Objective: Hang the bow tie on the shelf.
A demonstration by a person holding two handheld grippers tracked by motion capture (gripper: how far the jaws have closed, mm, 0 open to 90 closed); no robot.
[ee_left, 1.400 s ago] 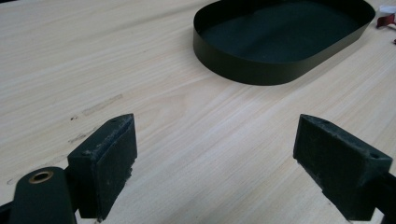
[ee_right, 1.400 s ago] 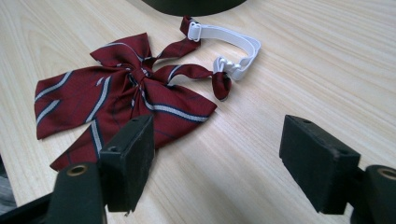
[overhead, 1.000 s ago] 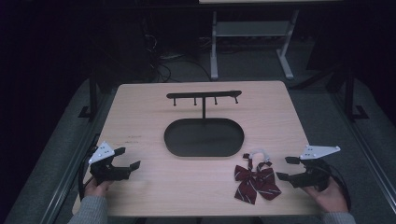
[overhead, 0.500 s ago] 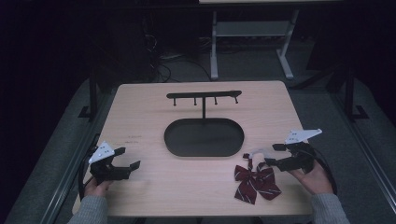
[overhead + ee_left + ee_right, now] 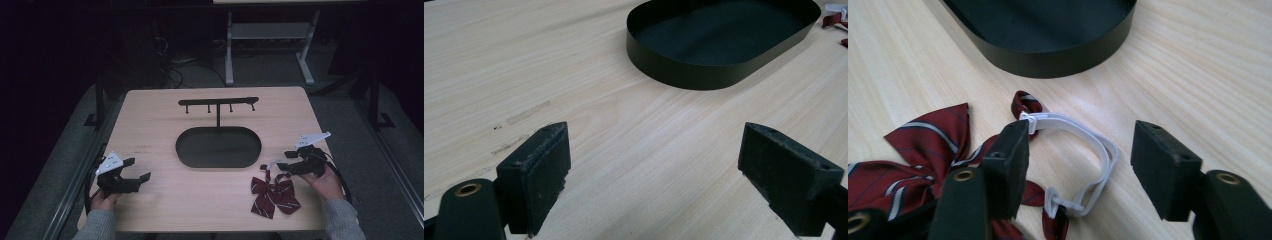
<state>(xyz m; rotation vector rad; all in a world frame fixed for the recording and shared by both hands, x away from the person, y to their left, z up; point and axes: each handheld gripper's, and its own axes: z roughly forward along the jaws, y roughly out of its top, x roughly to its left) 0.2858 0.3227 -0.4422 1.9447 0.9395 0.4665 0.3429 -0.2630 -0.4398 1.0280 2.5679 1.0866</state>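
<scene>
The oval black tray (image 5: pixel 218 146) sits in the middle of the desk (image 5: pixel 150 125), and the hook stand (image 5: pixel 218 103) rises at its far edge, so both block a straight path across the centre. Bare desk lies open along the left side, the near edge and the far corners. At the near right, the striped bow (image 5: pixel 274 195) and its white strap (image 5: pixel 1083 137) lie just beside the tray.

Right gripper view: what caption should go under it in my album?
Right gripper, jaws closing, straddles the white strap of a striped bow tie.
</scene>
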